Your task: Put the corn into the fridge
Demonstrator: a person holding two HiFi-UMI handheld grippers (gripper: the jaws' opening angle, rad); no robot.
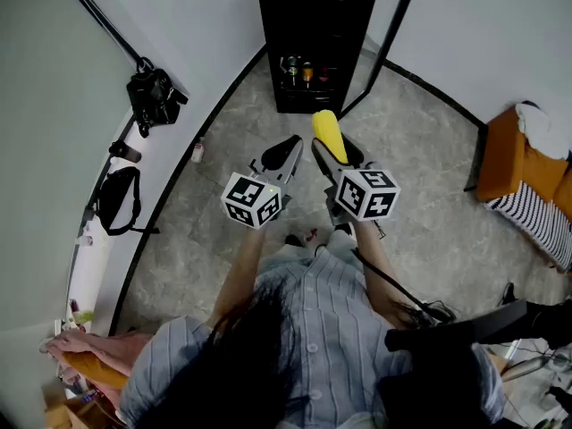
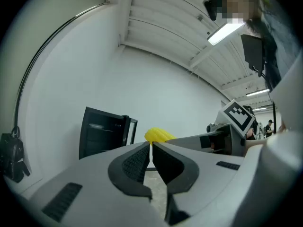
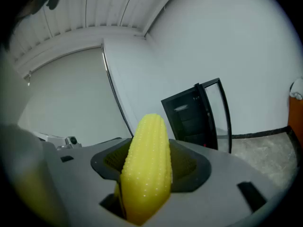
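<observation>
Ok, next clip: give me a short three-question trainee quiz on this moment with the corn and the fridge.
1. True or false: the right tongs grip the yellow ribbed plastic corn cob.
2. The glass door of the black box-shaped fridge is: A shut; B swung open; C lying on the floor.
3. What is between the left tongs?

Key: 1 true. 2 B. 3 nothing; they are shut and empty.
</observation>
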